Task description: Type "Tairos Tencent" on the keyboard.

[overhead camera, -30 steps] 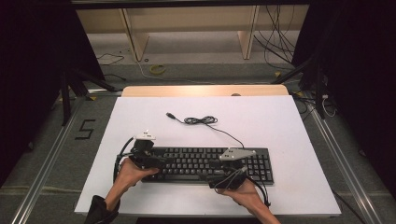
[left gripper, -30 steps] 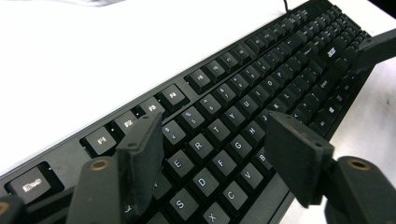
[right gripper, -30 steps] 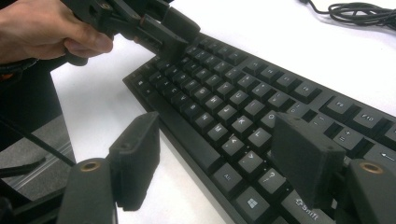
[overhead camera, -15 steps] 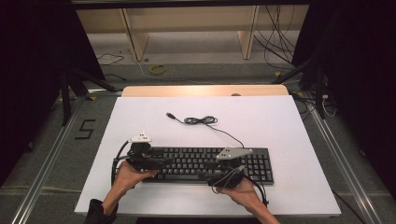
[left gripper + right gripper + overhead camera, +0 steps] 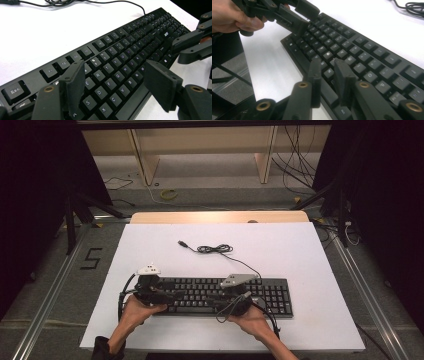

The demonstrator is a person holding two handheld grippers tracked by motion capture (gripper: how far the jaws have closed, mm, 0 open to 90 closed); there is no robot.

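Left gripper (image 5: 112, 85): your jaws are wide apart over the letter keys | Right gripper (image 5: 329, 82): jaws nearly closed, holding nothing, tips at the bottom keys | Black keyboard (image 5: 220, 295): flat, near the white table's (image 5: 300, 255) front edge | Risk: press hard and you may pop keys or push it off; its cable (image 5: 215, 249) could snag.

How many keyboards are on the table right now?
1. The black keyboard lies at the table's near edge, under the left gripper and right gripper; its cable trails away behind.
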